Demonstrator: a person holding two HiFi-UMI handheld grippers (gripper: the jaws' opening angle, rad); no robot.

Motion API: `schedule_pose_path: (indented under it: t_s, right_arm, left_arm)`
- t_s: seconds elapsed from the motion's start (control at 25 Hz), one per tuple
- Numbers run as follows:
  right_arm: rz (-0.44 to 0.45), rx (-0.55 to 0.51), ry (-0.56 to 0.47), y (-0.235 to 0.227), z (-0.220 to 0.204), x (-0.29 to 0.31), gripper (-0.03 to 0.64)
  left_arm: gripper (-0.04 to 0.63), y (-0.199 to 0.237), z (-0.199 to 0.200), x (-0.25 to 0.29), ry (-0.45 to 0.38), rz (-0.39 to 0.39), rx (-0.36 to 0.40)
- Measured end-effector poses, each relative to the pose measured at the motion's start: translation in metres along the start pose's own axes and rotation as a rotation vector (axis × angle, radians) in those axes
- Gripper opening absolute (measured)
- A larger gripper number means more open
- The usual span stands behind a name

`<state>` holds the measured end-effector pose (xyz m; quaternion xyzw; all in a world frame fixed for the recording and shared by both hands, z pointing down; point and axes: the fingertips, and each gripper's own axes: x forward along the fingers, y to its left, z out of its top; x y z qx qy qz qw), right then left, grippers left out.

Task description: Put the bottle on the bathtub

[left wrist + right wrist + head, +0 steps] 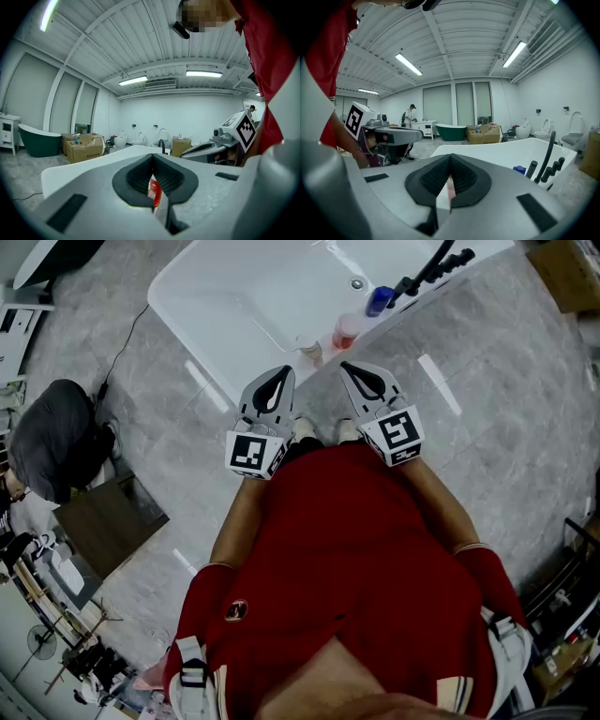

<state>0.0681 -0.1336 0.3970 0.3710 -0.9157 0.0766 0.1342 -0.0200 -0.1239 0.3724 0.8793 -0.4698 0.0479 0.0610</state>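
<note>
The white bathtub point(202, 334) lies at the top of the head view. On its near rim stand a clear bottle point(310, 351), a pink-red bottle point(345, 331) and a blue bottle point(380, 300), beside a black faucet point(431, 268). My left gripper point(278, 373) and right gripper point(349, 367) hover side by side just short of that rim, both shut with nothing held. In the left gripper view the shut left gripper point(153, 159) shows the red bottle point(154, 191) through its slit, beyond it. The right gripper point(450, 160) faces the tub point(497, 152).
A person in dark clothes point(52, 437) crouches at the left by a brown box point(108, 521). Cardboard boxes point(84, 146), a green tub point(40, 140) and toilets point(121, 139) stand farther off. The floor is grey stone tile, and a cable point(122, 343) runs along it.
</note>
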Motion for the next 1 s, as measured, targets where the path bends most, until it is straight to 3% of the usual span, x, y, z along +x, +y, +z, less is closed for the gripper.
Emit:
schedule_pose_path:
  t_s: [1.0]
  right_arm:
    - [0.025,0.006,-0.001,0.0,-0.01,-0.004,-0.003]
  left_arm:
    - [0.006,-0.007,0.001,-0.002,0.007,0.023,0.012]
